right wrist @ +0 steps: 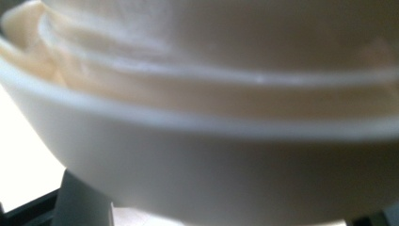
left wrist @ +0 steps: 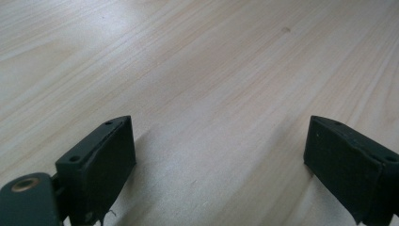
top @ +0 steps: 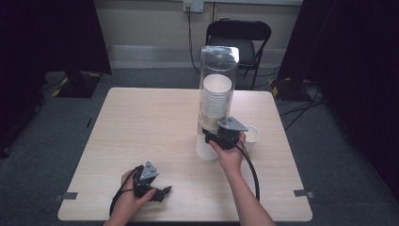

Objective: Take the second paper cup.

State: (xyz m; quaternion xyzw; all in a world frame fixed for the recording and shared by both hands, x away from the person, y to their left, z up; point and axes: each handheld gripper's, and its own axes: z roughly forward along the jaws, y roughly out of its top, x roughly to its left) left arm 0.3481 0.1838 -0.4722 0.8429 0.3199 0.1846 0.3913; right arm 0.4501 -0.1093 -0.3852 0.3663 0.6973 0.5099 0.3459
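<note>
- The table (top: pixel 141 122) fills the middle of the high view, pale wood, with a folding chair (top: pixel 239 35) beyond its far edge at the top of the frame.
- A clear dispenser (top: pixel 218 89) stands upright right of centre, with a stack of white cups (top: pixel 216 96) inside it.
- The lowest cup (top: pixel 206 149) sticks out under the dispenser's base, just below centre-right of the frame.
- The right gripper (top: pixel 214 140) sits at that base, held by the right hand (top: pixel 230 157), which comes up from the bottom edge.
- In the right gripper view the cup (right wrist: pixel 197 155) is very close and blurred, with rims nested above it; a bit of dark jaw shows at the lower left.
- I cannot tell whether the right jaws press the cup's wall or merely stand around it.
- A second cup (top: pixel 251 136) stands upright on the table just right of the right gripper.
- The left gripper (top: pixel 162 192) lies low at the lower left of the high view, in the left hand (top: pixel 129 200), well apart from the dispenser.
- In the left gripper view its jaws are spread wide, with bare table (left wrist: pixel 211 84) between them.
</note>
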